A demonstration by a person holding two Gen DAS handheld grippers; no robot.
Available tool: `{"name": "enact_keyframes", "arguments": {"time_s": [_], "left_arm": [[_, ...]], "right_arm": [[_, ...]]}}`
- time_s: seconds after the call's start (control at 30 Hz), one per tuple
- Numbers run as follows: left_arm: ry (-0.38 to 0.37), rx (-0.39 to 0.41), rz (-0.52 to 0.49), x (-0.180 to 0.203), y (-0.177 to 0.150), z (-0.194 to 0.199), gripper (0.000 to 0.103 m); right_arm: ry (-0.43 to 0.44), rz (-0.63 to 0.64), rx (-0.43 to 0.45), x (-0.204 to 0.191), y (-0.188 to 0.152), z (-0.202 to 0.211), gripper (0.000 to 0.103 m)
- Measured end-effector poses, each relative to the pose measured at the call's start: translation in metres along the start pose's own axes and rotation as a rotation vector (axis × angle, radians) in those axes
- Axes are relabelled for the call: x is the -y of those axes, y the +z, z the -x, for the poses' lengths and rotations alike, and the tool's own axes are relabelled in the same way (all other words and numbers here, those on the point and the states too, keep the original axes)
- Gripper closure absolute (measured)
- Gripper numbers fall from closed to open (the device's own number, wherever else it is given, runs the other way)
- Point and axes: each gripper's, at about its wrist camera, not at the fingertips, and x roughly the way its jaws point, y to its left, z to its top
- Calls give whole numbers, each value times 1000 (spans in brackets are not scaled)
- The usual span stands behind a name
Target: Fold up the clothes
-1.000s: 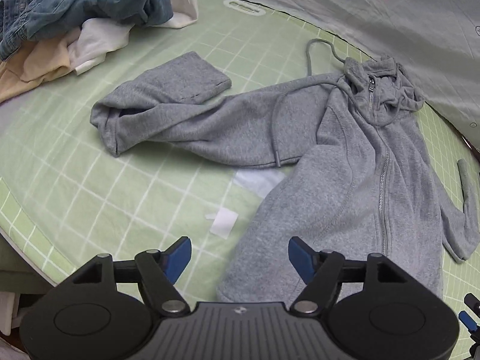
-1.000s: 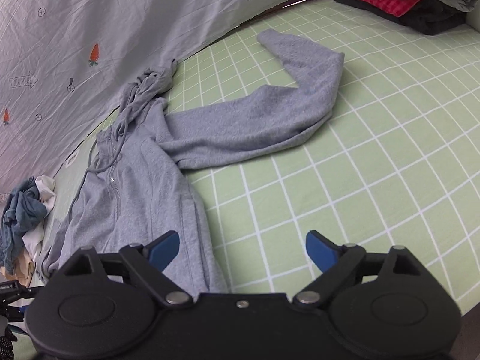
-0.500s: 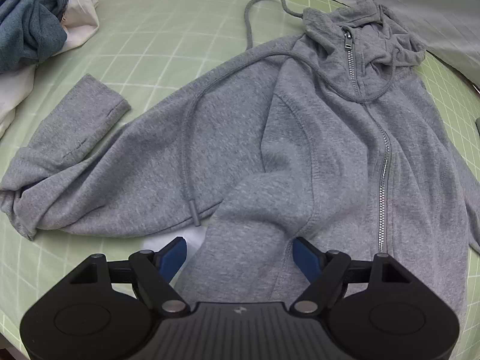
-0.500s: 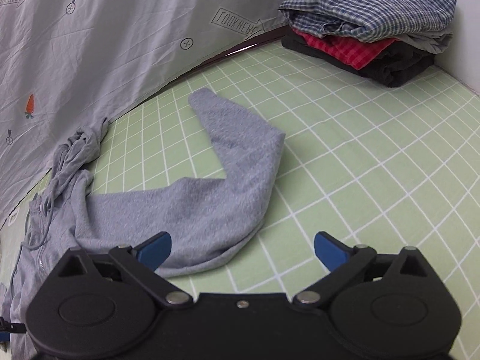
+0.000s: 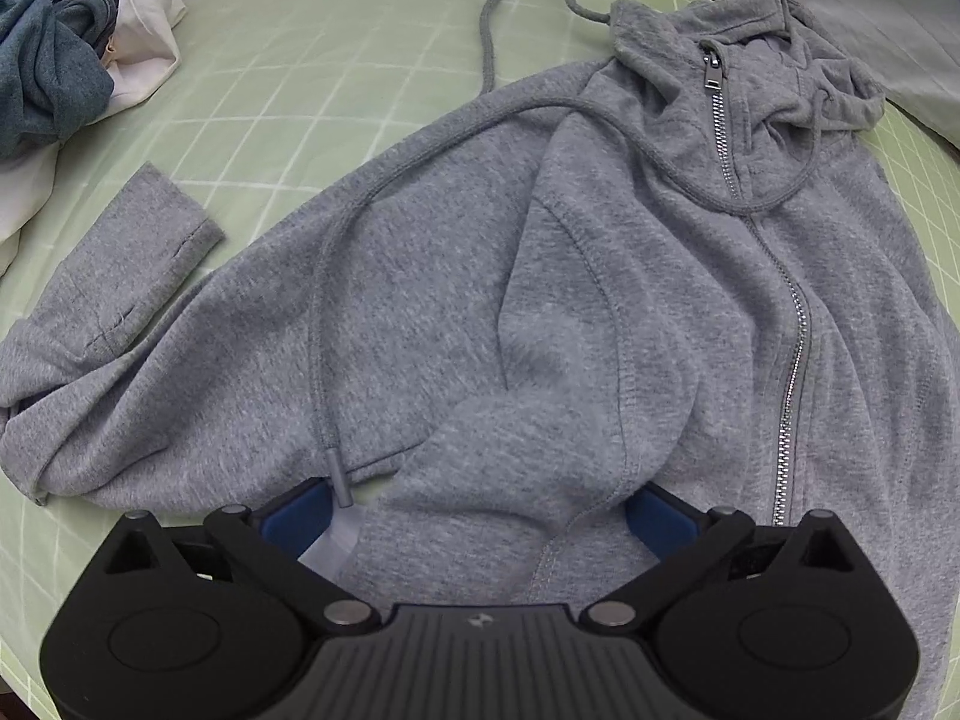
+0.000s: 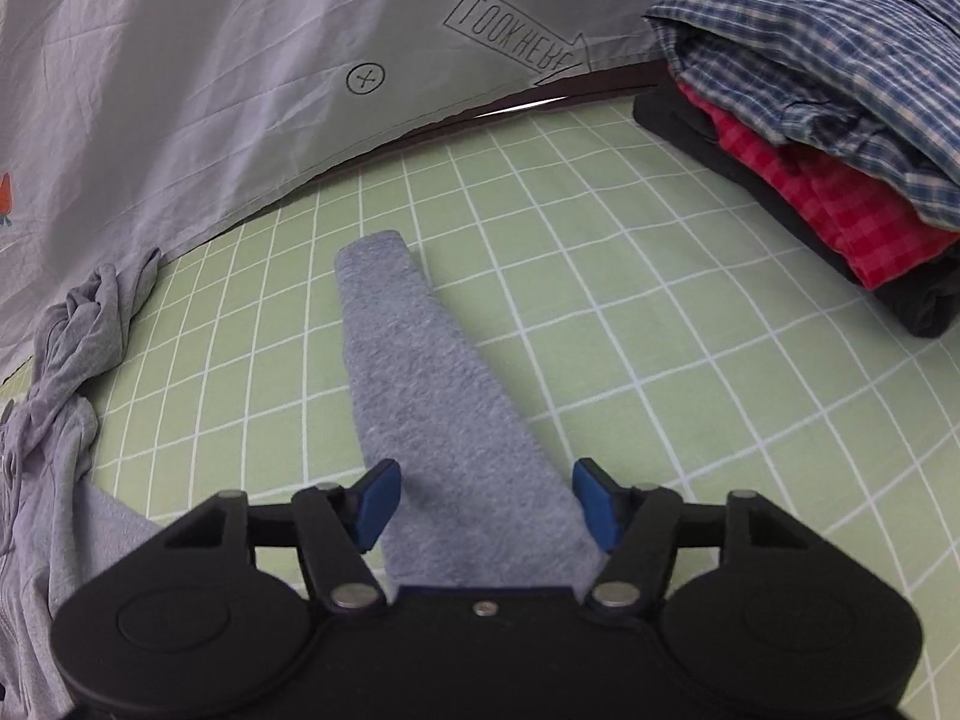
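A grey zip hoodie (image 5: pixel 690 276) lies front-up on a bed covered by a green checked sheet (image 5: pixel 336 90), its long axis running along the zipper (image 5: pixel 795 336) away from the left hand-held gripper (image 5: pixel 480 516), hood at the far end by the grey printed quilt (image 6: pixel 240 72). The left hand-held gripper is spread wide, its blue fingertips (image 5: pixel 297 516) straddling a raised fold of the body near the armpit. One sleeve (image 5: pixel 138 312) stretches left and doubles back, cuff toward a loose pile of clothes (image 5: pixel 60 78). The right hand-held gripper (image 6: pixel 486 498) is likewise wide, astride the other sleeve (image 6: pixel 420 378), which points away toward the quilt edge. Bare sheet lies to its right, up to a folded stack (image 6: pixel 840 120).
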Motion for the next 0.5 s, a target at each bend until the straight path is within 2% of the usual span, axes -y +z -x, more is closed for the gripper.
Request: {"name": "enact_keyframes", "arguments": {"time_s": [0.03, 0.07, 0.1, 0.27, 0.37, 0.5], "left_arm": [[0, -1, 0, 0, 0, 0, 0], [0, -2, -1, 0, 0, 0, 0], [1, -2, -1, 0, -1, 1, 0], [2, 14, -2, 0, -5, 3, 0], [2, 35, -1, 0, -9, 5, 0], [3, 44, 1, -1, -16, 7, 0]], "right_arm": [[-5, 22, 6, -3, 0, 0, 64], [-7, 50, 13, -6, -1, 0, 75], [-4, 66, 20, -7, -2, 1, 97], [-126, -13, 110, 13, -6, 32, 98], [-245, -98, 167, 47, -16, 61, 98], [-375, -140, 184, 90, -34, 88, 99]]}}
